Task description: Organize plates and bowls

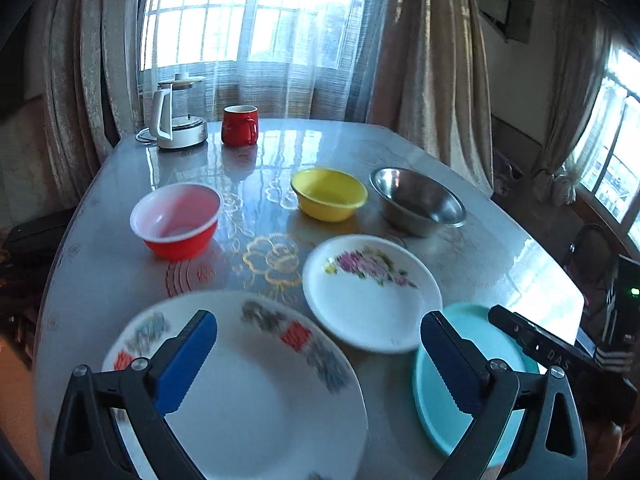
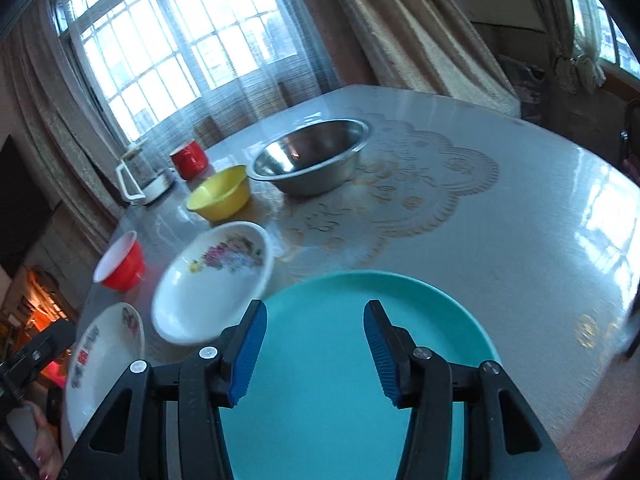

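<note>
Your left tongs (image 1: 318, 354) hang wide open above the near edge of the counter (image 1: 500, 248), nothing between the blue pads, over the big patterned plate (image 1: 256, 392), which lies flat at the near left. Your right tongs (image 2: 315, 350) are parted about halfway, empty too, hovering over the teal plate (image 2: 332, 360) at the near right; whether either pair touches its plate is not clear. Between those two plates, a bit farther in, sits the white floral plate (image 1: 372, 292), close beside the teal one, edges near but contact unclear. Bowls form a back row: red bowl (image 1: 176, 220) on the left, yellow bowl (image 1: 328, 194) in the middle, steel bowl (image 1: 418, 200) on the right, just beside the yellow one. All three are upright and apart from the plates. Far left corner has a red mug (image 1: 239, 125) next to a white kettle (image 1: 174, 120). Curtains (image 1: 432, 60) hang behind the counter.
</note>
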Motion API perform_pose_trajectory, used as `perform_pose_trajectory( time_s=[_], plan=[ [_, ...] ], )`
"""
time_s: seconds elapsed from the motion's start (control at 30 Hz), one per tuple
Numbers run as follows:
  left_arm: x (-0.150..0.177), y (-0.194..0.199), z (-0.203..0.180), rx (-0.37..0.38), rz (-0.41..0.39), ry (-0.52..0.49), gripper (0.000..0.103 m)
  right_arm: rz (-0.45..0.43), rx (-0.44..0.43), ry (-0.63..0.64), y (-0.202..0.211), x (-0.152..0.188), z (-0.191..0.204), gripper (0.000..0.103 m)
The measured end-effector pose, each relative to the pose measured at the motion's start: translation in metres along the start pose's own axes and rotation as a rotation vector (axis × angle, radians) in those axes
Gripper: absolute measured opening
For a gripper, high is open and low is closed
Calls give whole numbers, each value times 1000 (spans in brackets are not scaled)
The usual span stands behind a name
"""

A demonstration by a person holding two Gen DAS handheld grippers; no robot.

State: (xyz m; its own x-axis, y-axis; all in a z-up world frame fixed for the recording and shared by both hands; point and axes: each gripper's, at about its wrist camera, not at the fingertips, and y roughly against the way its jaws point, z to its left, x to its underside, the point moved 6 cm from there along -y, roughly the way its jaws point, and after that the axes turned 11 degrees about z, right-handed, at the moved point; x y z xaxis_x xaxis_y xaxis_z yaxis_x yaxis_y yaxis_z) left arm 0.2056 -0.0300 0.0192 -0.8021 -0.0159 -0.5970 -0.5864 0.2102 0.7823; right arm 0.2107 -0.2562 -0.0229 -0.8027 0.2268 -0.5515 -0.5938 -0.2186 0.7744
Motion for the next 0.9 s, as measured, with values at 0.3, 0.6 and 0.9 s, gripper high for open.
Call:
perform_pose_trajectory(
  time_s=[0.3,0.6,0.9],
  plan=[
    [-47,-54,7,-38,129,-12,101,50,-38,27,-40,-40,27,51],
    [-58,-118,8,-22,334,-25,75,128,-43,17,-77,-51,31,51],
    [-51,-142,0,-48,411,-101,58,208,-64,-6,-98,-48,27,38]
  ],
)
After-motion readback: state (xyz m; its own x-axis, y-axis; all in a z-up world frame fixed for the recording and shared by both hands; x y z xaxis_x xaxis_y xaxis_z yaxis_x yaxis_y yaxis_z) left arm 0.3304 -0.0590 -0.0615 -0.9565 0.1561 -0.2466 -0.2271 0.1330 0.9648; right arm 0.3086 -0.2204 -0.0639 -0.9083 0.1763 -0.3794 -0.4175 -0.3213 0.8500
